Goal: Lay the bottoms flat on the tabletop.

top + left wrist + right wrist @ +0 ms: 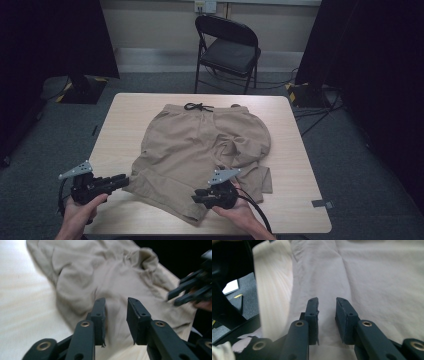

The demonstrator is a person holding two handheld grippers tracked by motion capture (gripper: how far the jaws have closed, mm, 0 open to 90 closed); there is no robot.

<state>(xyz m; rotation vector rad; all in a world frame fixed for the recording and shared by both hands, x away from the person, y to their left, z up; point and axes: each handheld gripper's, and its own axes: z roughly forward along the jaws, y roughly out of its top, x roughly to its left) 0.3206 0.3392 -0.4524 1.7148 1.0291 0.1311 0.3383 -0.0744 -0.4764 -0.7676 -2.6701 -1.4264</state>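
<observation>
1. Table [150, 102]: light wood, seen from above.
2. Beige shorts [200, 150]: laid flat at table centre, waistband at the far edge, right leg rumpled.
3. Left gripper [125, 180]: held at the shorts' near-left hem, jaws parted, nothing pinched.
4. Right gripper [196, 196]: held over the near hem, jaws parted, nothing pinched.

My jaws stand parted over tan shorts [105, 272] on a pale wooden table [22, 305].

Nothing sits between my two black pads [136, 317]; rumpled cloth spreads from twelve o'clock down to six. At three o'clock the other gripper [186, 292] juts in, jaws apart, a hand [203, 305] behind it.
</observation>
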